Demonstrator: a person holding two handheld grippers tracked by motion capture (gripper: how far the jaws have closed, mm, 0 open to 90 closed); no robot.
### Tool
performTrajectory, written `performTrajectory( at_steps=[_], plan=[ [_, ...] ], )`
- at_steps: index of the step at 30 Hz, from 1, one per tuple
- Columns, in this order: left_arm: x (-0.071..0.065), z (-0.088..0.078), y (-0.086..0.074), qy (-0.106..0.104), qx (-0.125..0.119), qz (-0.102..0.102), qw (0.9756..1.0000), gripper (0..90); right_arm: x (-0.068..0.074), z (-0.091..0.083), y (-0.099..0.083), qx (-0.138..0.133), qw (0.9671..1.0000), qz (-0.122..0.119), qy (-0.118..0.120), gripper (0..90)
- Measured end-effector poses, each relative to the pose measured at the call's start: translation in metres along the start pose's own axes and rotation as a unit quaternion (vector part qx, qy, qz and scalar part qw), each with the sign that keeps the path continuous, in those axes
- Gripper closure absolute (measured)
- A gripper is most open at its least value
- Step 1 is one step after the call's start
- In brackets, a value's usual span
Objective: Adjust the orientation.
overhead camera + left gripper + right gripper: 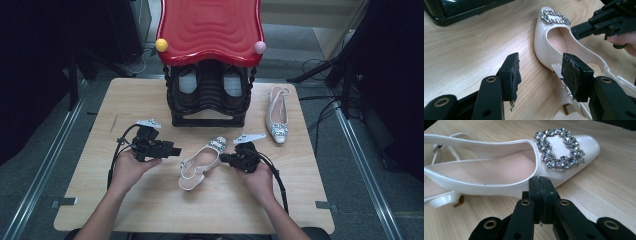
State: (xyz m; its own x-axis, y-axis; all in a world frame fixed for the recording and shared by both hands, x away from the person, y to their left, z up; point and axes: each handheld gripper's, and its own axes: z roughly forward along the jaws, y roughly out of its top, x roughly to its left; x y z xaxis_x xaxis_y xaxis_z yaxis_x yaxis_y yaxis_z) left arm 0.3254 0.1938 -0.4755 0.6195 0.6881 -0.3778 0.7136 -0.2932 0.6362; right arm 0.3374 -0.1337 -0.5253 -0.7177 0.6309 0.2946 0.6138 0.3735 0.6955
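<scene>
High view, left to right. The left gripper (pixel 172 150), held in the person's left hand (pixel 129 167) at centre left of the frame, points toward the middle of the table (pixel 150 210). Its jaws stand spread apart with nothing between them. In the left gripper view the two black pads (pixel 512 75) sit on either side of bare wood, and the right-hand pad lies just beside the side wall of the white slingback shoe (pixel 550 47), which occupies the upper centre and right of that frame; whether pad and shoe touch cannot be told.

At lower centre of the high view the shoe (pixel 200 165) lies on the table with its jewelled buckle (pixel 217 144) toward the black rack with the red top (pixel 210 55), which stands at upper centre.

Right of the shoe, the right gripper (pixel 223 159), held in the right hand (pixel 260 175), points at the shoe's side. Its jaws are pressed together on nothing; in the right gripper view the closed tips (pixel 540 182) meet just below the shoe's rim, beside the buckle (pixel 560 148).

A second white shoe (pixel 278 115) lies at centre right, well apart from both grippers.
</scene>
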Motion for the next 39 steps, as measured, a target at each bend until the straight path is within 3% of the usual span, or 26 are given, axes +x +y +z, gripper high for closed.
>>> performTrajectory(
  at_steps=[13,16,24,28,39],
  plan=[
    [0.005,-0.011,-0.016,0.017,-0.007,-0.016,0.9997,47.7,-0.006,0.010,0.012,0.003,1.0000,0.000,0.004,90.0],
    [0.005,-0.018,-0.020,0.006,-0.019,-0.025,0.9995,47.8,-0.009,0.014,0.015,0.001,1.0000,0.002,0.010,90.0],
    [0.011,-0.024,-0.029,0.025,-0.022,-0.036,0.9988,47.2,-0.010,0.024,0.025,-0.001,1.0000,0.002,0.009,90.0],
    [0.014,-0.027,-0.030,0.012,-0.032,-0.043,0.9985,47.2,-0.011,0.024,0.026,-0.001,1.0000,0.002,0.009,89.6],
    [0.020,-0.028,-0.027,0.018,-0.041,-0.038,0.9983,44.1,-0.016,0.010,0.023,-0.004,1.0000,-0.006,-0.007,72.9]
  ],
)
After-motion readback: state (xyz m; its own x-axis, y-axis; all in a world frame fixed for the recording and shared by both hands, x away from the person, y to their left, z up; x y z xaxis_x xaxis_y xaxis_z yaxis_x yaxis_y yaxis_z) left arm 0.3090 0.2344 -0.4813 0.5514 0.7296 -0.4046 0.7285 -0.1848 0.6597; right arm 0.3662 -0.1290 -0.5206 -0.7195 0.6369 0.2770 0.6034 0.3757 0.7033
